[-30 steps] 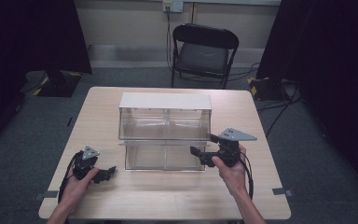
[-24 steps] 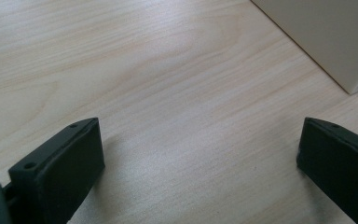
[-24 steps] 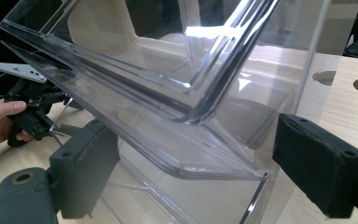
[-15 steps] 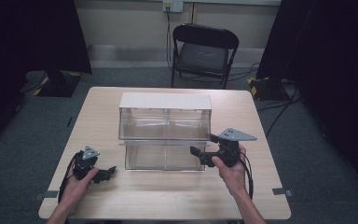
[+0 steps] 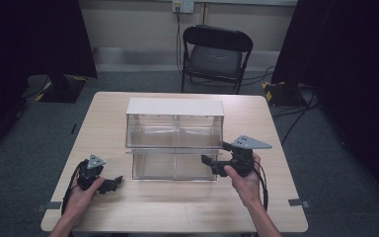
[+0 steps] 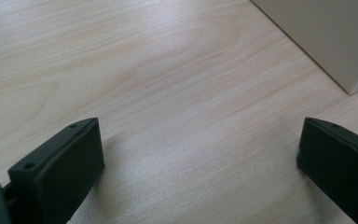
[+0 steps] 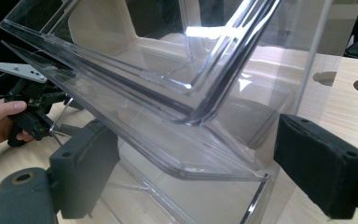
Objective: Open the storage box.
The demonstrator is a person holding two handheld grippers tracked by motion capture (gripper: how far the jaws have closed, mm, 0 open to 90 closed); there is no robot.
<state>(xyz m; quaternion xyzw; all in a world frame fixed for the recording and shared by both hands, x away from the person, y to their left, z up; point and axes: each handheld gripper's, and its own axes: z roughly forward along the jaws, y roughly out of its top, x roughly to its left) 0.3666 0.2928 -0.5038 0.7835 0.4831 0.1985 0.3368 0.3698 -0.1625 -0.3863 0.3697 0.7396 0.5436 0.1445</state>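
Clear box (image 5: 174, 140) sits mid-table (image 5: 187, 207), long axis 9–3 o'clock, open front facing 6. Right gripper (image 5: 216, 159) at its 4 o'clock corner, jaws wide around front flap edge (image 7: 214, 172), not closed. Left gripper (image 5: 114, 183) at 8 o'clock, wide, nothing held, resting on table. Chair (image 5: 214, 54) at 12, well apart.

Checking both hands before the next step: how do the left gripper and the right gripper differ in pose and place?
The left gripper sits low over bare table, apart from the clear bin; the right gripper is raised at that bin's front right corner. The left gripper's jaws frame only wood; the right gripper's frame the bin's clear front edge without touching it. Both are open.
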